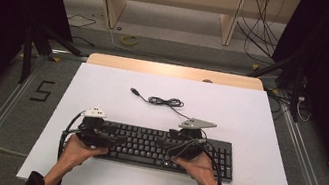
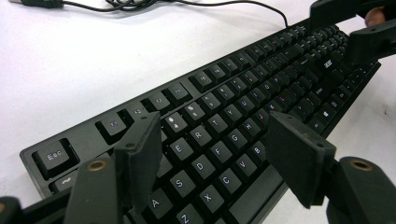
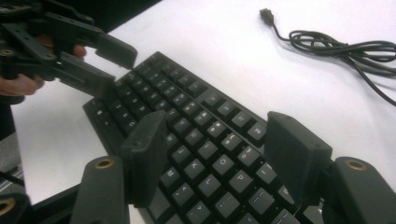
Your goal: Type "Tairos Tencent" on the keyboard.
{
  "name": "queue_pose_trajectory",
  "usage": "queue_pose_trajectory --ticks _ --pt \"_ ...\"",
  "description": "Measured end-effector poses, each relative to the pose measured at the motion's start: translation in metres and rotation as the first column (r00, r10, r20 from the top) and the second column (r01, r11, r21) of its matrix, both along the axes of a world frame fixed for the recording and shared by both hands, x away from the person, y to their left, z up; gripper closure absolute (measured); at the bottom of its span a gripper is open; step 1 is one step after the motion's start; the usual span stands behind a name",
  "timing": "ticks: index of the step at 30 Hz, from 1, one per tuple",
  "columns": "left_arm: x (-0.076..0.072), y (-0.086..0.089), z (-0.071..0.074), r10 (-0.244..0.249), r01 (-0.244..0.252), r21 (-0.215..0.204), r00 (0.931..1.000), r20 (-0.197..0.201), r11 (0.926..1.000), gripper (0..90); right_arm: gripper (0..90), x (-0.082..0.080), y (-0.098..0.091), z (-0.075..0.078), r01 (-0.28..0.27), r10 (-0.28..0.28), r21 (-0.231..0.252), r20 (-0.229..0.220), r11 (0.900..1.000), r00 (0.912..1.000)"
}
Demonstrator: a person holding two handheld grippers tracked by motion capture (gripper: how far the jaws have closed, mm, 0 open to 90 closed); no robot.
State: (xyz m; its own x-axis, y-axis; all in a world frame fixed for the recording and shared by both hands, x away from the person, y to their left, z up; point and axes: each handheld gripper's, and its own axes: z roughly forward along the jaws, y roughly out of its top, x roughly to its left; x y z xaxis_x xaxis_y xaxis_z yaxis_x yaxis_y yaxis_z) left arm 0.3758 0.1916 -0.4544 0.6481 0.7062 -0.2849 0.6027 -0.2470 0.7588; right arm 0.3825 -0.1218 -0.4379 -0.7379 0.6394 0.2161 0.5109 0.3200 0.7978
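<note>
Keyboard [image 1: 163, 149] handling is the step in hand: the black board lies flat near the front edge of the white table [image 1: 259, 118], its long side running across, with its cable [image 1: 163, 101] coiled loose on the table behind it and the plug lying free. Judged from this position, good practice is to bring each tool down square over its own end of the board, keep the jaws clear of the keycaps, and grip the frame edges rather than the keys; both ends should be taken evenly so the board stays level, and the trailing cable should be watched so it does not snag. Left gripper [image 2: 219, 154] hovers over the left half of the board, above the letter keys, jaws spread wide with nothing between them and no pad pressing on a key. Right gripper [image 3: 219, 154] hangs over the right half, jaws likewise wide apart and released, holding nothing; in its own view only keys lie beneath the gap. Contact between either tool and the board is not evident.
</note>
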Motion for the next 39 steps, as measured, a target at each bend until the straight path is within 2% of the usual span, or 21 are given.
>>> queue_pose_trajectory --ticks 10,17,23,32,39 --pt "0.004 -0.004 -0.001 -0.01 0.01 0.011 0.9999 -0.009 0.9999 38.6 37.3 -0.011 -0.011 0.004 0.009 -0.01 0.032 0.032 0.9994 0.9994" --pt "0.008 -0.009 -0.003 -0.029 0.03 0.015 0.9985 -0.045 0.9994 53.1 37.2 -0.017 -0.019 0.004 0.012 -0.013 0.041 0.034 0.9991 0.9993" --pt "0.013 -0.017 -0.004 -0.052 0.054 0.052 0.9976 -0.047 0.9972 68.9 37.3 -0.019 -0.021 0.003 0.01 -0.012 0.045 0.031 0.9989 0.9994" --pt "0.018 -0.029 -0.008 -0.082 0.085 0.11 0.9959 -0.038 0.9903 86.5 37.7 -0.021 -0.021 0.003 0.007 -0.009 0.046 0.031 0.9989 0.9995" --pt "0.022 -0.033 -0.013 -0.085 0.091 0.131 0.9951 -0.051 0.9872 89.0 36.2 -0.021 -0.021 0.004 0.004 -0.006 0.048 0.034 0.9988 0.9994"
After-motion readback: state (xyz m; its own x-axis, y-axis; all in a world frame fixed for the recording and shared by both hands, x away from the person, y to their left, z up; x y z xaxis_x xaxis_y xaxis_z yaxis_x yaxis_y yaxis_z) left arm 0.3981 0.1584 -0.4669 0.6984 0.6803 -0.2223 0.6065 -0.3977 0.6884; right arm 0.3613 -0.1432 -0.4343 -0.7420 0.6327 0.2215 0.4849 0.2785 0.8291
